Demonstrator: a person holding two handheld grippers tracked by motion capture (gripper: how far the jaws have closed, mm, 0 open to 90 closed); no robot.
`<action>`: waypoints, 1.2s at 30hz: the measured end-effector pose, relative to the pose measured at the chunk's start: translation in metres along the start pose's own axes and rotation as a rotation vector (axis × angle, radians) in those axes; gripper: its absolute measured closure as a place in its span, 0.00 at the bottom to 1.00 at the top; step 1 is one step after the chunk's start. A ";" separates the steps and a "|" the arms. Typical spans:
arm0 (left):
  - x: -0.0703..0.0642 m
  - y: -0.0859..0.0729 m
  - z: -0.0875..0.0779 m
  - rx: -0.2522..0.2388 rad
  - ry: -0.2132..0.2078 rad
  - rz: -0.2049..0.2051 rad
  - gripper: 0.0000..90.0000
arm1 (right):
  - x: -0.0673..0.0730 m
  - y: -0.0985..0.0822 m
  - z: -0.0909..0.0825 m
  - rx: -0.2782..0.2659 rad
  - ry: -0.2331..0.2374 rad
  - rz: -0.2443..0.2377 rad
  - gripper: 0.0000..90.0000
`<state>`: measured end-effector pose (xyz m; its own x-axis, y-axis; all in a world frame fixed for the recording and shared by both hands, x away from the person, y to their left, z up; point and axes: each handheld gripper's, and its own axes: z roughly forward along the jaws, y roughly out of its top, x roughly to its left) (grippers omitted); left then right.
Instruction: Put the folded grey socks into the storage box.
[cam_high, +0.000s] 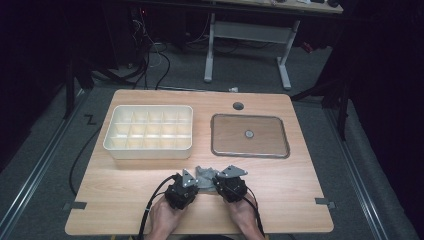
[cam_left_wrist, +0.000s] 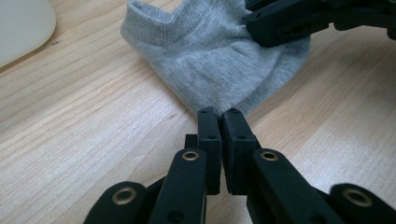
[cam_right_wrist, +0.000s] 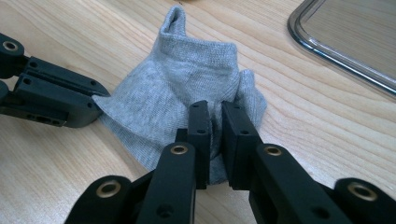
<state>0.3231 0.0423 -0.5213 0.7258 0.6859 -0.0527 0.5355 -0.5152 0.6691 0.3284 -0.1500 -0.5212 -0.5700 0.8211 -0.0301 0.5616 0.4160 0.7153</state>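
Lying crumpled on the wooden table near its front edge, the grey sock is pinched at opposite ends: by the left gripper and right gripper. Long axis spans between them; cuff points toward the white compartment box.

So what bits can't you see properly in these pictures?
- Sock: in the high view, tiny and half covered by the left claw and right claw.
- Sock edge in the right claw view: pinched between that claw's jaws.
- Tray: cut off by the right claw view's edge.
- Round thing on the tray: too small to tell.
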 end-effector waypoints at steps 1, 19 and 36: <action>0.000 0.000 0.000 0.000 0.001 -0.001 0.97 | 0.000 0.000 0.000 -0.002 0.001 -0.004 0.92; 0.039 -0.002 -0.022 -0.096 -0.192 -0.179 0.57 | 0.000 0.000 -0.020 -0.076 0.027 0.012 0.74; 0.058 0.018 0.016 -0.060 -0.206 -0.320 0.51 | 0.009 0.011 0.001 -0.003 0.033 -0.066 0.91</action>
<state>0.3814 0.0648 -0.5240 0.6006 0.6867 -0.4095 0.7274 -0.2566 0.6364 0.3303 -0.1379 -0.5142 -0.6253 0.7785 -0.0537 0.5208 0.4675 0.7143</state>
